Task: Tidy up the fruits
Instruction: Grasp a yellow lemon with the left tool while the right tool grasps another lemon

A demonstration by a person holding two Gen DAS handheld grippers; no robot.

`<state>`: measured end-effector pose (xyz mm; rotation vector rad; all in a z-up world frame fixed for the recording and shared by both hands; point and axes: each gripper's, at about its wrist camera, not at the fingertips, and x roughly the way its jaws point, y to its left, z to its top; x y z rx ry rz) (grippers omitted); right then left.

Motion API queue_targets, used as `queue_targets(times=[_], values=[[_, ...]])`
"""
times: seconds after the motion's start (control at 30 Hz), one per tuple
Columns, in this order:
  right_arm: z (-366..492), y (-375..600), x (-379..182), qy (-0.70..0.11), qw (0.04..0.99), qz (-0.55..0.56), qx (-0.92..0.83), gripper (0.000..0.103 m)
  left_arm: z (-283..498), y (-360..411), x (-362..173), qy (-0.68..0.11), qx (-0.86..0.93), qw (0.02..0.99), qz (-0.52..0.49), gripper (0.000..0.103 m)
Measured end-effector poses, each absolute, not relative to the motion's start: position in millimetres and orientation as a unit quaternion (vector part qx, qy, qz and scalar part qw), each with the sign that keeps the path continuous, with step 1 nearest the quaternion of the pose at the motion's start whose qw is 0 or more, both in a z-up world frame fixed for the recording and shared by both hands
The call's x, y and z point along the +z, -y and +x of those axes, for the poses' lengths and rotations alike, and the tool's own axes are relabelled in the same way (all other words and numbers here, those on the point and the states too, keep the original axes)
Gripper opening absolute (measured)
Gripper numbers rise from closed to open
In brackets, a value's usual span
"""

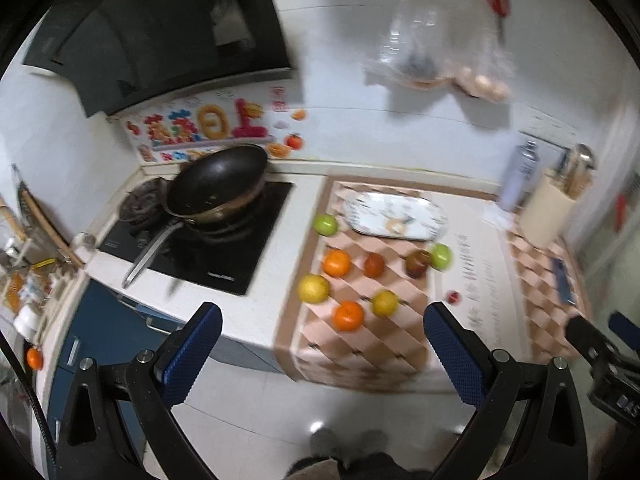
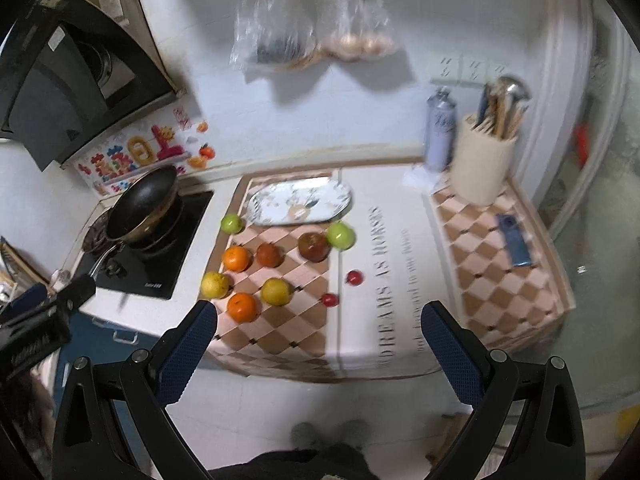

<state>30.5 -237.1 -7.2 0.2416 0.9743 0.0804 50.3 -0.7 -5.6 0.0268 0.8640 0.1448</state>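
Several fruits lie loose on a checked mat [image 2: 280,328] on the counter: two oranges [image 2: 242,307], two yellow fruits [image 2: 275,291], two green apples [image 2: 341,234], two dark red fruits [image 2: 313,246] and two small red ones [image 2: 354,277]. A patterned oval plate [image 2: 300,202] lies behind them, with nothing on it. The same oranges [image 1: 349,315] and plate [image 1: 394,216] show in the left wrist view. My left gripper [image 1: 322,344] and right gripper [image 2: 318,338] are both open and empty, held well back above the counter's front edge.
A black wok [image 1: 218,180] sits on the hob at left. A spray can [image 2: 440,132], a utensil holder [image 2: 484,160] and a blue phone [image 2: 514,240] stand at right. Plastic bags [image 2: 312,28] hang on the wall above the plate.
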Motion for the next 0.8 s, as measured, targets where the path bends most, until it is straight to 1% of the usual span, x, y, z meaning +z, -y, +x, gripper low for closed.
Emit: queue_targets(times=[0.1, 0.27, 0.33, 0.53, 0.63, 0.7, 0.8], values=[[54, 236, -37, -0.487, 0.861, 0.131, 0.060, 0.103, 68, -10, -26, -0.417, 0.111, 0.902, 0.024, 0.103], [113, 214, -101, -0.536, 0.828, 0.150, 0.067, 0.103, 113, -41, -76, -0.466, 0.142, 0.873, 0.034, 0.103], [134, 206, -125, -0.552, 0.816, 0.156, 0.066, 0.103, 138, -53, -102, -0.498, 0.137, 0.856, 0.034, 0.103], [206, 170, -224, -0.629, 0.755, 0.178, 0.045, 0.102, 223, -85, -186, -0.606, 0.086, 0.791, 0.007, 0.102], [226, 156, -260, -0.657, 0.730, 0.184, 0.032, 0.101, 256, -98, -225, -0.651, 0.060, 0.756, -0.018, 0.098], [234, 147, -280, -0.672, 0.715, 0.189, 0.022, 0.101, 275, -101, -249, -0.676, 0.043, 0.735, -0.027, 0.098], [243, 138, -304, -0.691, 0.697, 0.195, 0.009, 0.100, 296, -92, -283, -0.700, 0.014, 0.714, -0.009, 0.098]])
